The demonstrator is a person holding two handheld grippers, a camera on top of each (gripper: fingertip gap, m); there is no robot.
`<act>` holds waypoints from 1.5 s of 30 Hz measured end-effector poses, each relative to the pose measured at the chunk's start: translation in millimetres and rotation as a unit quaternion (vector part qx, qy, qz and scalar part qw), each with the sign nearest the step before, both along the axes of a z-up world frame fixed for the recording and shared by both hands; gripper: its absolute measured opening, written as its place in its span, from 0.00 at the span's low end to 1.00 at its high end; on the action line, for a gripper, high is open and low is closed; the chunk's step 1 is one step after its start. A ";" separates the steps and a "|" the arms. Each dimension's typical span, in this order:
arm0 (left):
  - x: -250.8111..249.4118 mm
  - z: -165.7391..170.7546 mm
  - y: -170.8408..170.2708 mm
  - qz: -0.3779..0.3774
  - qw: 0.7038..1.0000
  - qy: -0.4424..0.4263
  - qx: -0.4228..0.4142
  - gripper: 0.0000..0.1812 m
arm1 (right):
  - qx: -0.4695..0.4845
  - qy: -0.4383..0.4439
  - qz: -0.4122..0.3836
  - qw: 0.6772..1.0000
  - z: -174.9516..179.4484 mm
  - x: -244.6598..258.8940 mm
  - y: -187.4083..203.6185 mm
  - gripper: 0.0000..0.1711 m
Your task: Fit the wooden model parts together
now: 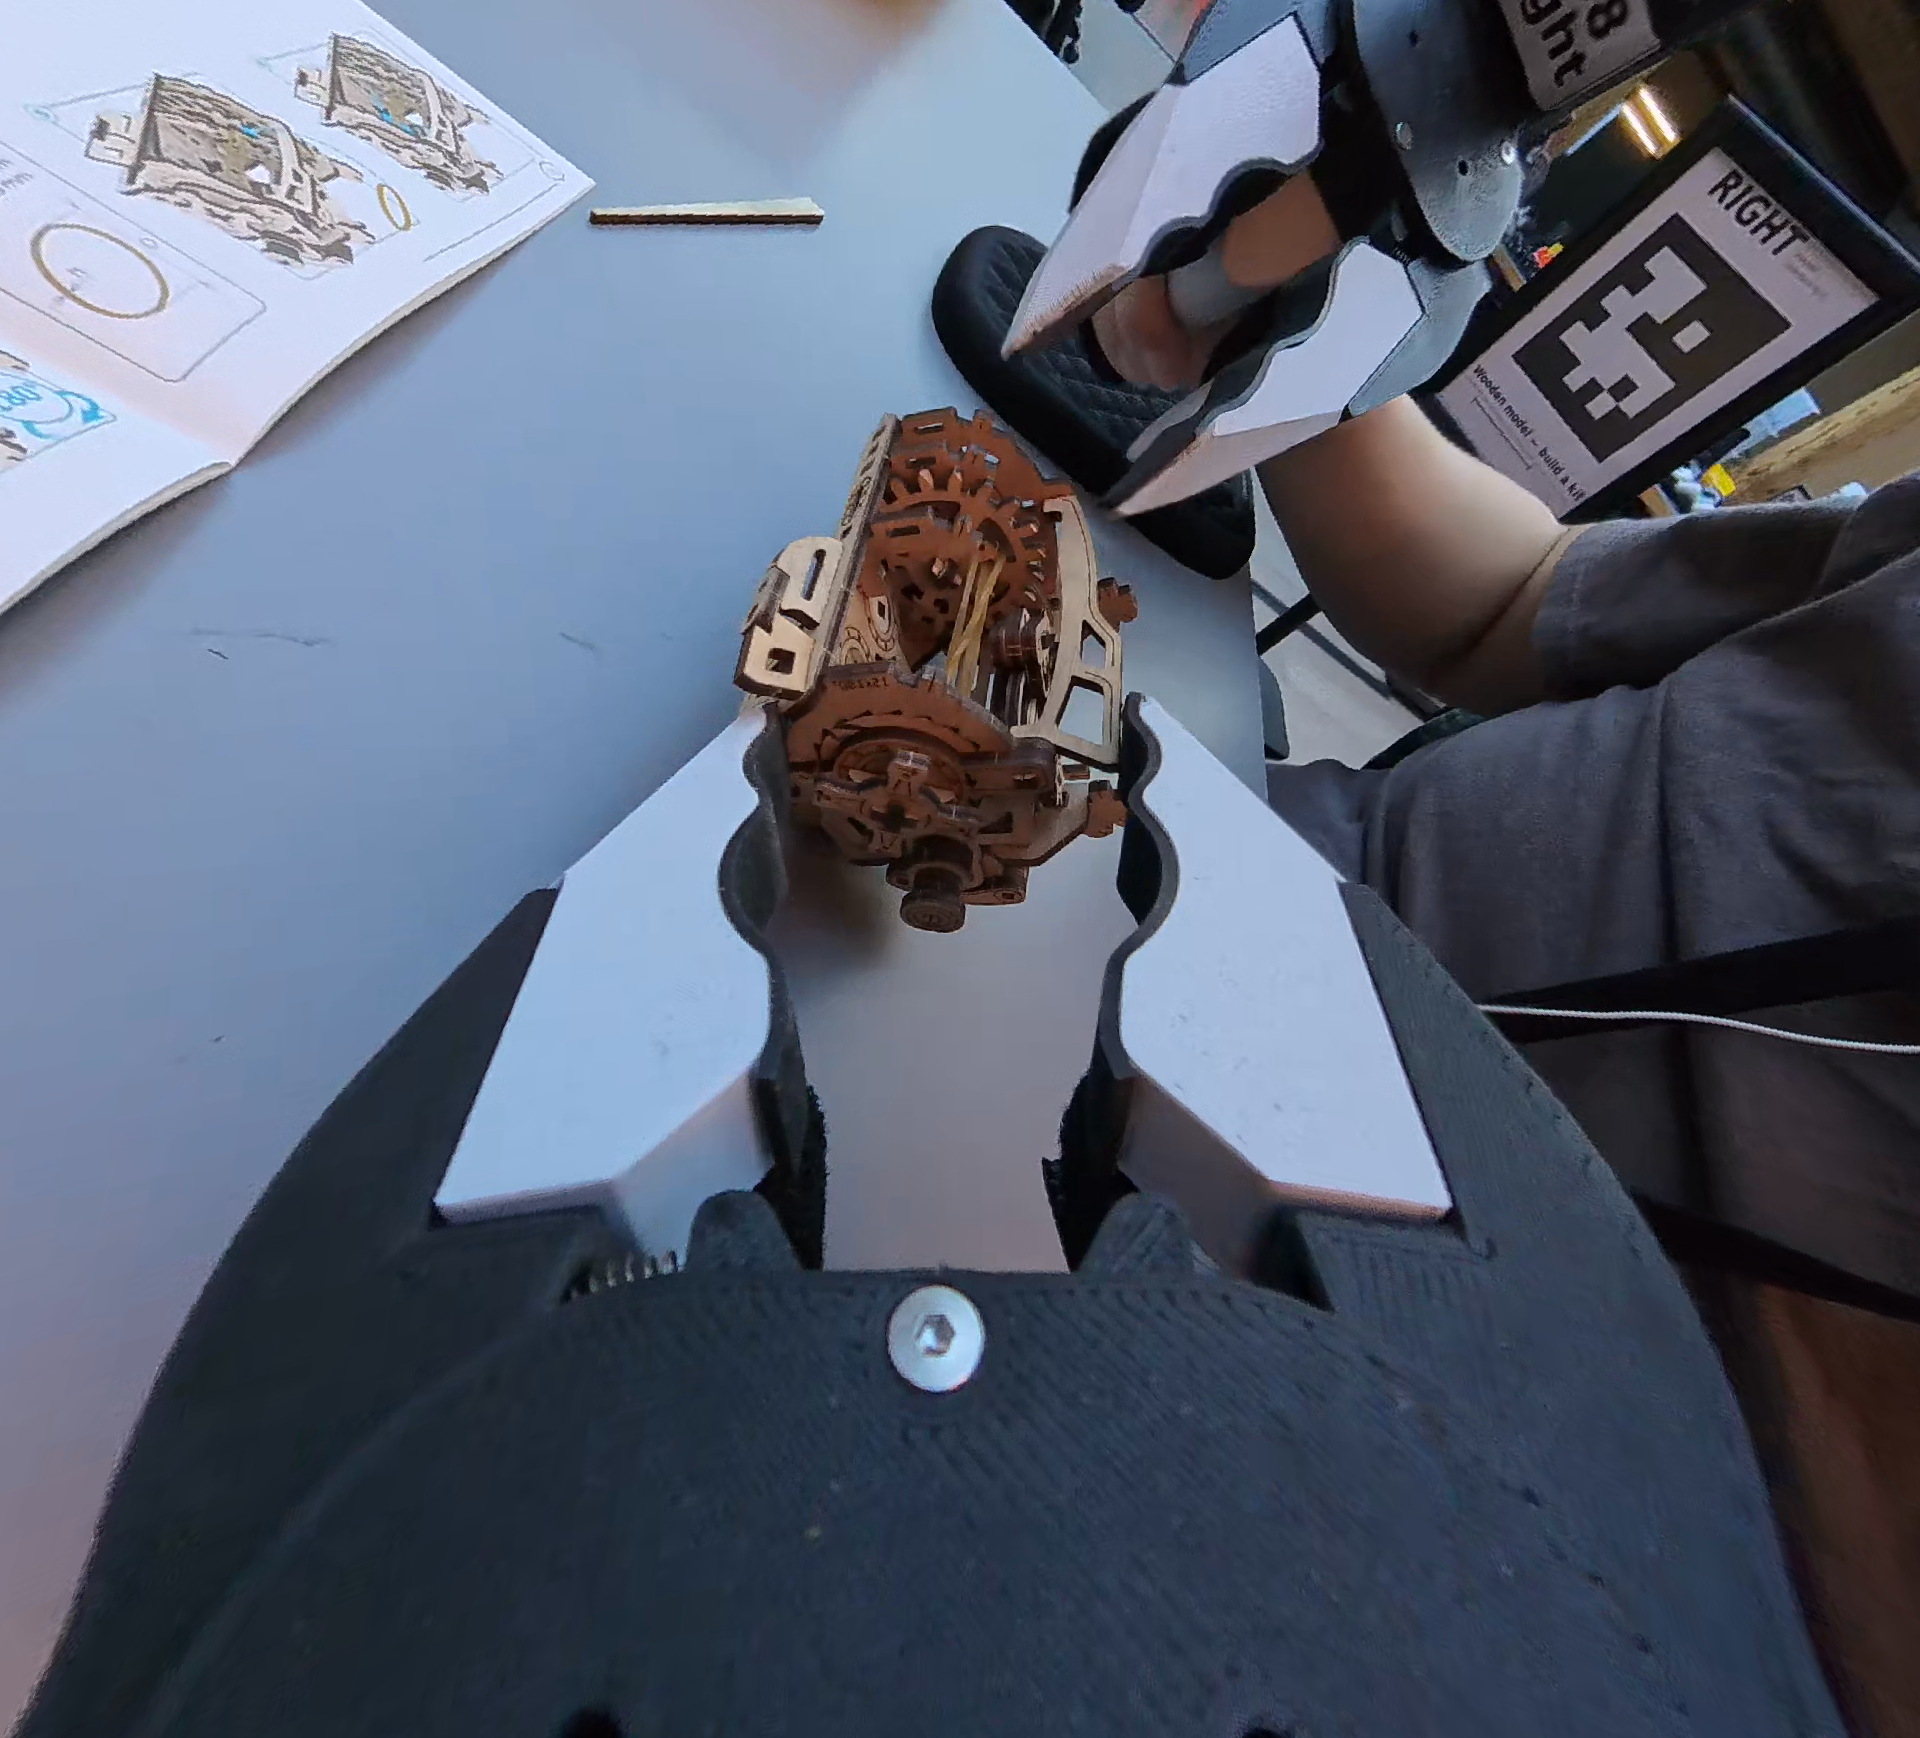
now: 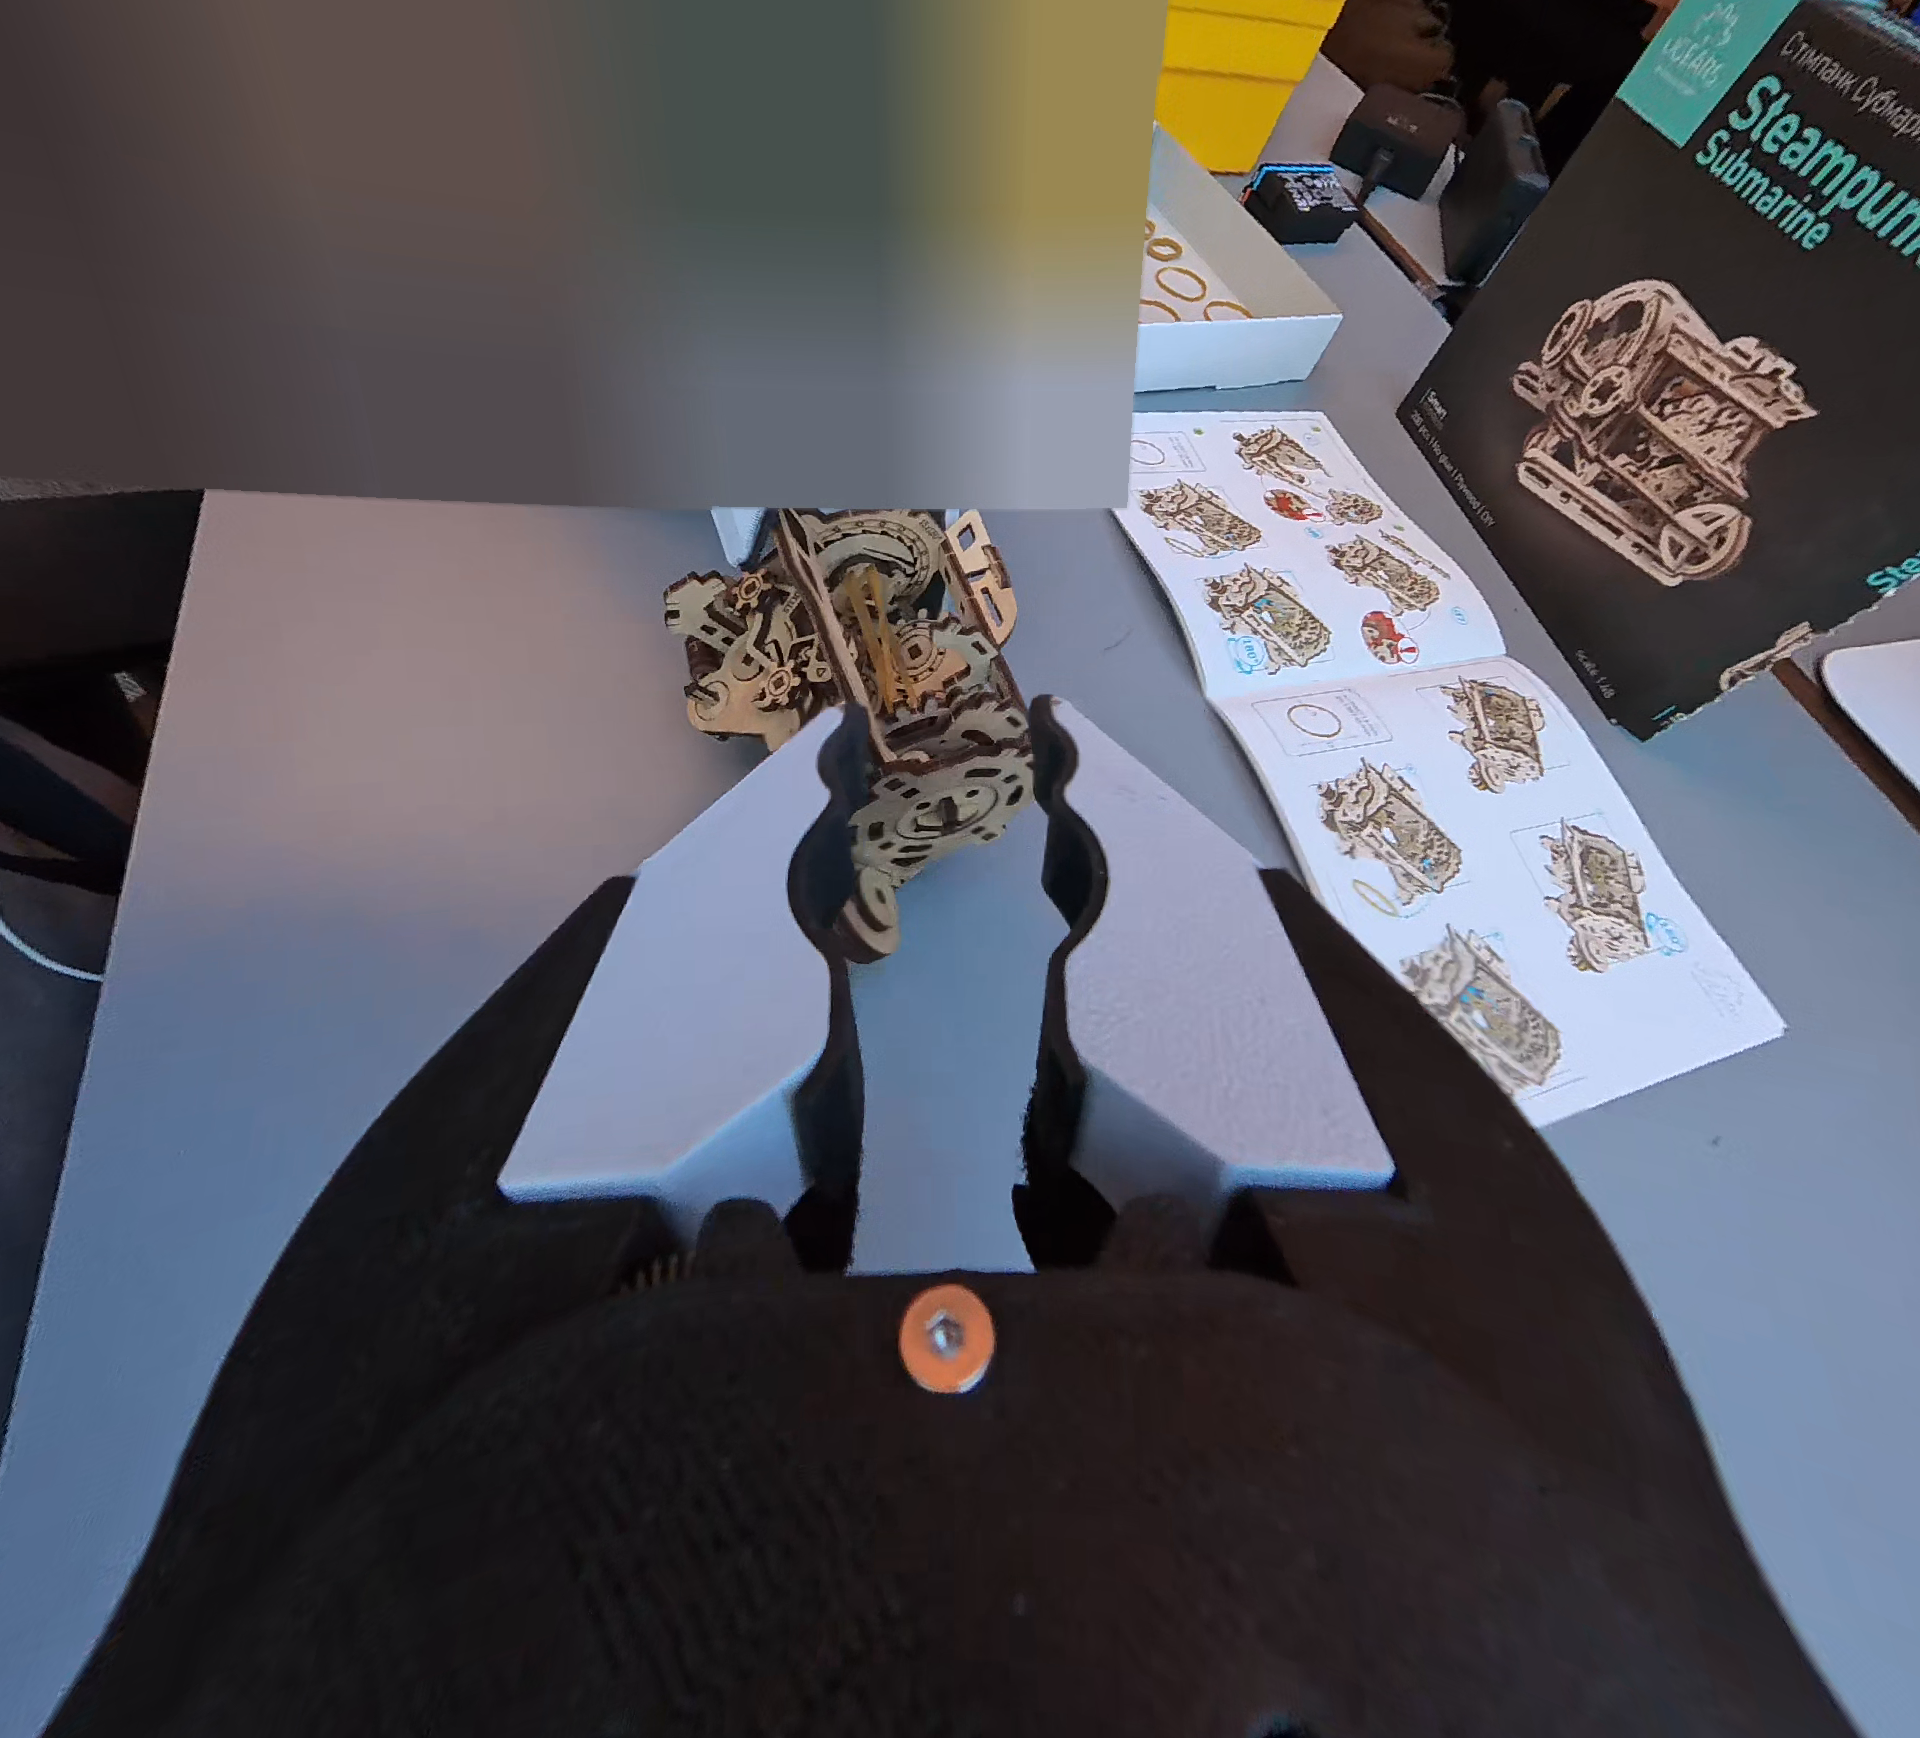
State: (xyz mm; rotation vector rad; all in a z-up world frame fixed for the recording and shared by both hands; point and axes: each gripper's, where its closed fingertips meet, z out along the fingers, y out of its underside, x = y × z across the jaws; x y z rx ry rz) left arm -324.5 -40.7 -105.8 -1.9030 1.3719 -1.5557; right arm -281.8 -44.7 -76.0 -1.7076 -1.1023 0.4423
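The wooden model point(image 1: 925, 691) looks largely built. It sits between the left gripper point(image 1: 940, 732)'s jaws, seemingly gripped. The right gripper point(image 1: 1060, 421) is open and empty; a loose wooden strip point(image 1: 707, 214) lies beyond on the desk point(image 1: 416, 753).

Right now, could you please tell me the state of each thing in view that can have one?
Model: partly built, on the table, rubber band fitted.
Left tongs: shut on the model.
Right tongs: open, empty, above the model.
Booklet: lying open.
Box: upright.
Strip: loose, flat on the table.
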 end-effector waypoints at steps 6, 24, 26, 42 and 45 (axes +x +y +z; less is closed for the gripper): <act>0.7 -1.8 -12.3 -0.034 0.998 0.003 0.062 0.34 | 0.000 0.039 0.020 0.999 1.9 -2.9 -11.7 0.19; 5.5 -3.0 -9.1 -0.003 0.993 0.008 0.114 0.34 | -0.023 0.066 -0.009 0.997 -14.4 8.0 -15.8 0.28; 6.0 -2.6 -8.0 0.003 0.995 0.007 0.103 0.34 | -0.032 0.061 -0.017 0.997 -17.1 7.5 -11.3 0.28; 8.0 -4.7 -45.3 -0.061 0.995 -0.004 0.075 0.34 | -0.027 0.021 -0.057 0.998 -17.8 32.9 15.7 0.26; 8.8 -3.5 -48.4 -0.069 0.994 -0.015 0.085 0.33 | -0.032 0.020 -0.052 0.998 -18.0 35.5 18.3 0.26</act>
